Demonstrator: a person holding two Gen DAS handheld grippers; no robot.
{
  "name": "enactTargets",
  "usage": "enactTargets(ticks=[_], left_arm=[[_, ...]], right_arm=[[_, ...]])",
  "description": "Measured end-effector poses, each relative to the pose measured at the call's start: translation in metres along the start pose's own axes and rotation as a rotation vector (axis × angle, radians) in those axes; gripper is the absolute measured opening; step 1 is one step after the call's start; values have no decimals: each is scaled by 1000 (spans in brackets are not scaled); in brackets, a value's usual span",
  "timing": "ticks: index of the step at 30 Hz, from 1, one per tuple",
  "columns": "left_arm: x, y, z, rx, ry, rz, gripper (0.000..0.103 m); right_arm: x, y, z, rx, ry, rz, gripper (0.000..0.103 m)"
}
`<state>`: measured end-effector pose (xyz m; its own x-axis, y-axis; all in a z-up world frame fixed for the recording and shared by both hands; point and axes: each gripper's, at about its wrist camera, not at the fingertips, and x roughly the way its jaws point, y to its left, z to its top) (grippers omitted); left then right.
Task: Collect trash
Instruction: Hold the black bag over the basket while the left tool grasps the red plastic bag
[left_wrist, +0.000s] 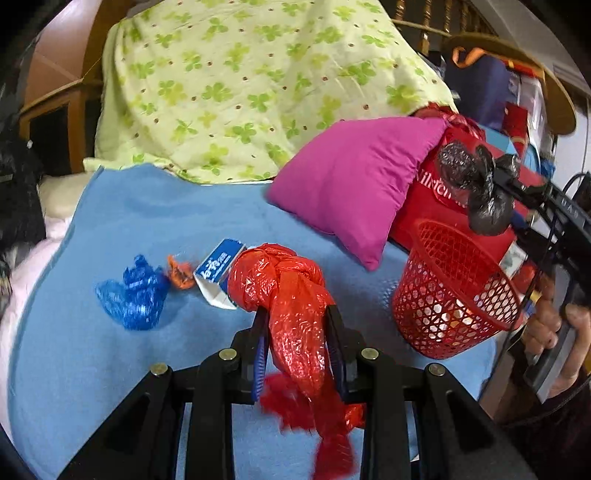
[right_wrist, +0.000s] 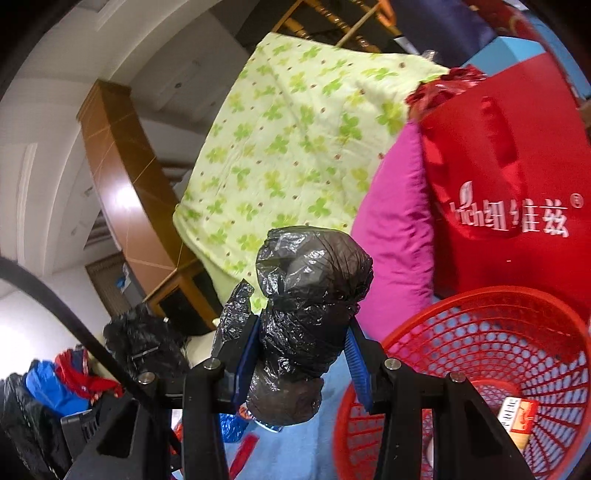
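Observation:
My left gripper is shut on a knotted red plastic bag, held just above the blue blanket. My right gripper is shut on a crumpled black plastic bag and holds it above and left of the red mesh basket; this gripper with the black bag also shows above the basket in the left wrist view. On the blanket lie a blue bag, a small orange scrap and a blue-white carton. A small box lies in the basket.
A magenta pillow and a red tote bag sit behind the basket. A green clover quilt is heaped at the back. A wooden bed frame stands at the far left. Dark clutter lies at the left.

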<state>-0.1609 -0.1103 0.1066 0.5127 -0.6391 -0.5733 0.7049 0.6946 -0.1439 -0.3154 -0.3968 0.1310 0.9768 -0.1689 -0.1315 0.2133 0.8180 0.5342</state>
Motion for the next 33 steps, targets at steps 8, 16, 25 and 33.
enactTargets(ticks=[8,16,25,33], left_arm=[[11,17,17,-74,14,24,35],[11,46,18,-134,9,60,37],[32,59,-20,-201,124,46,58],[83,35,-50,-139,243,101,65]], right_arm=[[-12,-7,7,18,-35,-8,47],[-16,-6,5,27,-51,-16,47],[-15,-7,4,30,-49,-27,47],[-11,1,3,8,-35,-31,47]])
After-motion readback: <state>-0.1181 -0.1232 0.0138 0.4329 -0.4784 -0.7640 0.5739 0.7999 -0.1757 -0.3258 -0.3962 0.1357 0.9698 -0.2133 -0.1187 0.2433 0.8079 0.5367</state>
